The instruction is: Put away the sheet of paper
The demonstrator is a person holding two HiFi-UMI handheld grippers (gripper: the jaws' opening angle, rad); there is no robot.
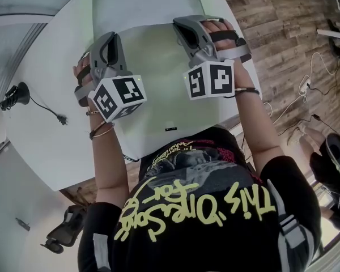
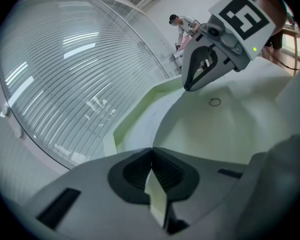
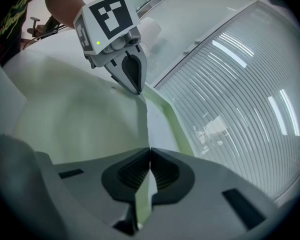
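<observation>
A pale green sheet of paper (image 1: 158, 84) is held up over the white round table (image 1: 45, 146), with both grippers clamped on its far edge. My left gripper (image 1: 113, 41) is shut on the sheet's left part. The paper edge runs between its dark pads (image 2: 151, 154). My right gripper (image 1: 184, 27) is shut on the right part, with the sheet pinched in its own view too (image 3: 149, 154). The sheet (image 3: 75, 114) curves between the grippers. Each gripper shows in the other's view: the right one (image 2: 189, 86) and the left one (image 3: 136, 89).
A black cable with a plug (image 1: 48, 109) and a small black device (image 1: 17, 94) lie on the table's left side. Wooden floor (image 1: 283, 21) with cables lies to the right. A glass wall with blinds (image 2: 75, 79) stands ahead. A person (image 2: 182, 24) is far off.
</observation>
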